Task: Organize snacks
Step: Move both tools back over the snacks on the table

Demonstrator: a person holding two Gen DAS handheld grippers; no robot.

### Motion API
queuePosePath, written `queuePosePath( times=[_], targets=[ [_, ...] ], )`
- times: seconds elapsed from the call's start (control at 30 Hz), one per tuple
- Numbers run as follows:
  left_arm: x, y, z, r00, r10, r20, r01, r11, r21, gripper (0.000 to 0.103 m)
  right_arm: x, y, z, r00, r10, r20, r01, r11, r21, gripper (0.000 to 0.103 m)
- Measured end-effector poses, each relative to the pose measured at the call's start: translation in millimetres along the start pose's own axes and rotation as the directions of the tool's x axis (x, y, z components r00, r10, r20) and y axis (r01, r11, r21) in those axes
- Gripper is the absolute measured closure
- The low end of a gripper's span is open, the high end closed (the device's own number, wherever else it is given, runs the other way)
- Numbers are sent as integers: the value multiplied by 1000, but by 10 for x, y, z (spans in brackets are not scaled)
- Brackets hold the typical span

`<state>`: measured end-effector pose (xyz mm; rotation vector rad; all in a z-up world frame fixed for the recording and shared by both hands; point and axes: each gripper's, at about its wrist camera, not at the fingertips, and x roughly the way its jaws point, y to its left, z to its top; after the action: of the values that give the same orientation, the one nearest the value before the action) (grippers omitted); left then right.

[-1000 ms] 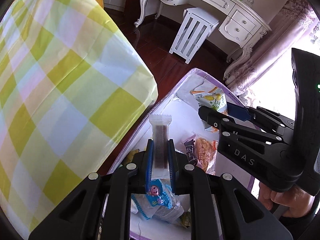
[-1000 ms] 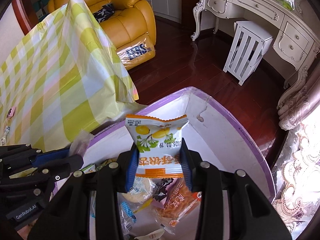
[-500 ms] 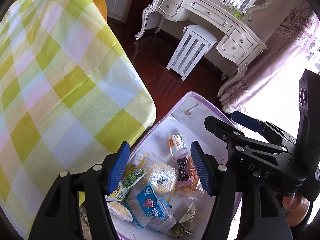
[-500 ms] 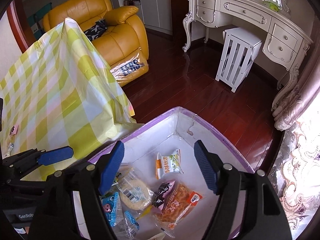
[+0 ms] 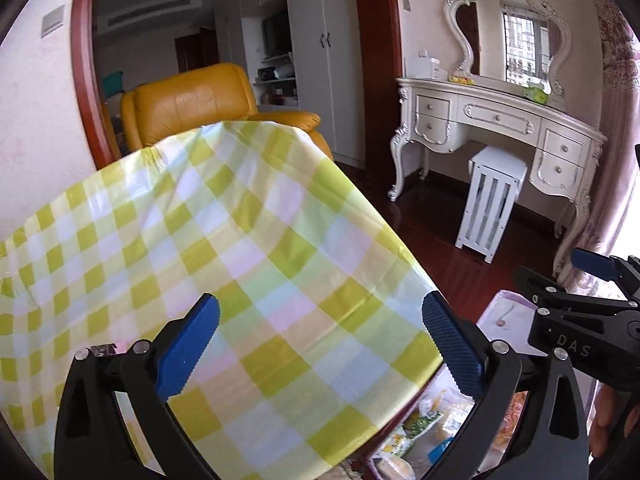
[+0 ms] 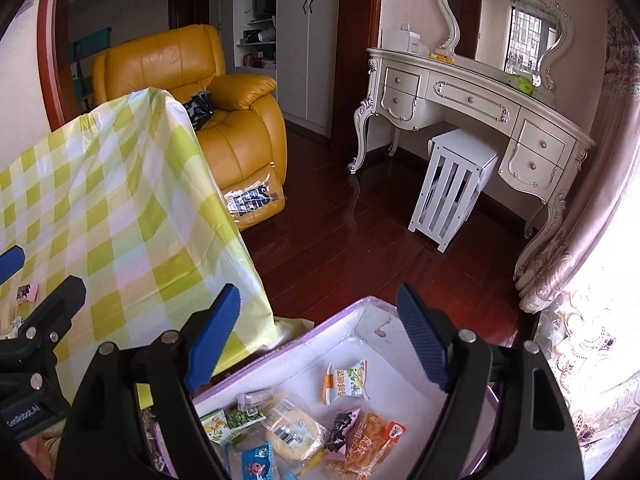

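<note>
On the left, the left gripper [image 5: 320, 340] stands spread wide, its jaws having just been opening, with nothing between them; it hangs over the yellow-and-green checked tablecloth [image 5: 224, 264]. 1 small pink-edged wrapper [image 6: 27, 293] lies on that cloth, just left of this gripper as the right camera sees it.

Further right, the right gripper [image 6: 316, 344] is also parted, its jaws having just been opening, and it grips nothing. Below and ahead of it sits the purple-rimmed box [image 6: 280, 350], white inside, tucked against the hanging edge of the cloth. The snacks lie loose on its floor, clear of both blue pads: a lemon-print packet [image 6: 347, 380] between the 2 fingers, an orange packet [image 6: 370, 440] nearer the camera, and a pale round pastry in clear wrap [image 6: 294, 436] to its left.
</note>
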<state>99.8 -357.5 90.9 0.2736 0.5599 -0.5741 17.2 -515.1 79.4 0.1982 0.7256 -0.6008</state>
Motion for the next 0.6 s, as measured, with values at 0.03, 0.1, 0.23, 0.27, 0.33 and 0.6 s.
queuePosePath(
  times=[0.03, 0.1, 0.23, 0.27, 0.33, 0.6],
  targets=[
    [-40, 84, 11, 1000, 20, 12, -20, 1000, 0, 4, -17, 35, 25, 1000, 29, -3, -29, 1000, 2, 23],
    [-115, 255, 18, 998, 52, 31, -51, 999, -4, 4, -24, 116, 61, 997, 77, -15, -77, 997, 12, 23],
    [-253, 635, -50, 998, 0, 57, 5, 996, -84, 4, -66, 460, 97, 991, 132, -17, -132, 990, -40, 23],
    [-261, 721, -69, 998, 29, 48, -24, 994, -103, 4, -77, 558, 103, 989, 145, -19, -145, 988, -57, 23],
    [-276, 878, -132, 997, 71, 31, -67, 989, -134, 4, -90, 754, 106, 984, 176, -25, -178, 981, -78, 23],
    [-353, 1642, -530, 993, 112, -34, -117, 948, -295, 5, -102, 1511, 98, 945, 320, -71, -327, 937, -123, 23]
  ],
)
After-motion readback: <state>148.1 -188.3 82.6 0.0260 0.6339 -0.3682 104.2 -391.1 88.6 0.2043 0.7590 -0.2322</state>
